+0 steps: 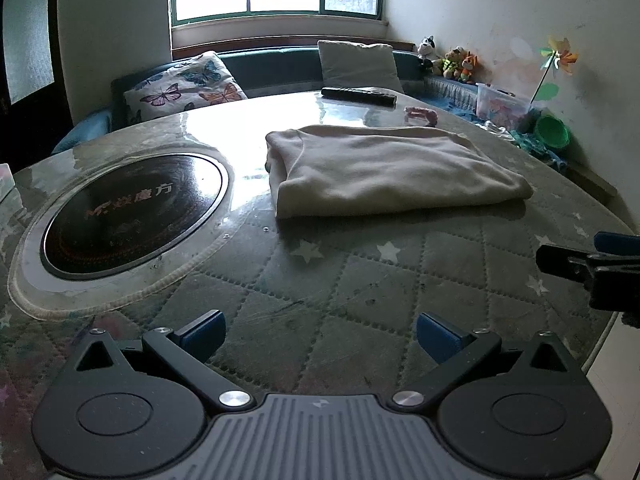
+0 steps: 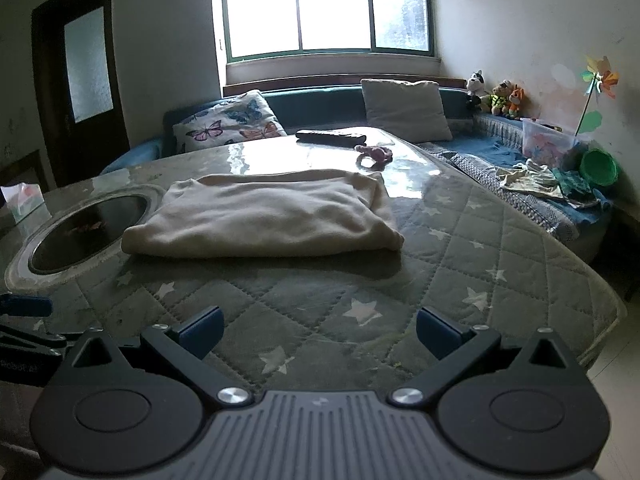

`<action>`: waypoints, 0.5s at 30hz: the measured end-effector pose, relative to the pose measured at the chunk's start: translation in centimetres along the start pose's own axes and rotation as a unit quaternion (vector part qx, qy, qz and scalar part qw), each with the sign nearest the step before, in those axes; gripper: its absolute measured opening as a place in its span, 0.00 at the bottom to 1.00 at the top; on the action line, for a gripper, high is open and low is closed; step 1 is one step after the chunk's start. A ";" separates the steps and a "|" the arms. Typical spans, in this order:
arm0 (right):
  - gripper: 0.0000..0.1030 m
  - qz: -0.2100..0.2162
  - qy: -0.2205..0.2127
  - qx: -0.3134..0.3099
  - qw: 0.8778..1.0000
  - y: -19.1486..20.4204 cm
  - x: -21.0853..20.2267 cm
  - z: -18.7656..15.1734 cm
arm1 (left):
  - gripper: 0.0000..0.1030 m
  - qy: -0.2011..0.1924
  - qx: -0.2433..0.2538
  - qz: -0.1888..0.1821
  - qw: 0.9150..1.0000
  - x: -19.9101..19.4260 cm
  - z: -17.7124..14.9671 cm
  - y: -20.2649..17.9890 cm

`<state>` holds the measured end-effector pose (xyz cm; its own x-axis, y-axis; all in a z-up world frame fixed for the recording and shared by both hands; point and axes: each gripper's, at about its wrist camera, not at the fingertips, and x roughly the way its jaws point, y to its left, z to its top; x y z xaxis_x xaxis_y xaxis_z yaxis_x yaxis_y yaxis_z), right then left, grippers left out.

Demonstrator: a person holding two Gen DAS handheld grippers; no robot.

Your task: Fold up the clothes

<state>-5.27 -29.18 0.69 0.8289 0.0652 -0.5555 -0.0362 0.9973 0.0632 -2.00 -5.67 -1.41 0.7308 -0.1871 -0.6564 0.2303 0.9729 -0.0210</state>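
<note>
Your cream garment (image 1: pixel 392 170) lies folded flat on the quilted counter (image 1: pixel 360 280), just beside the round black hob (image 1: pixel 132 216) and well ahead of both sets of jaws. The left gripper (image 1: pixel 320 334) and the right gripper (image 2: pixel 320 332) hover apart from the cloth, jaws wide and empty. Bare star-patterned quilting lies between the garment and you. The hob's lettering is too blurred to read
</note>
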 end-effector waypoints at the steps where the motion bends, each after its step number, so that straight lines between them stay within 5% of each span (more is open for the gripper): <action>1: 1.00 -0.001 0.000 -0.003 1.000 0.1 0.0 0.1 | 1.00 0.000 -0.001 -0.002 1.000 0.1 0.0 0.0; 15: 1.00 -0.019 0.005 -0.020 1.000 1.4 -0.2 0.3 | 1.00 -0.005 0.002 -0.022 1.000 0.2 -0.4 0.3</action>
<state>-5.32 -27.83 1.10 0.8246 0.0270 -0.5650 -0.0266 0.9996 0.0089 -2.09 -5.32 -1.86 0.7266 -0.2316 -0.6468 0.2657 0.9629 -0.0463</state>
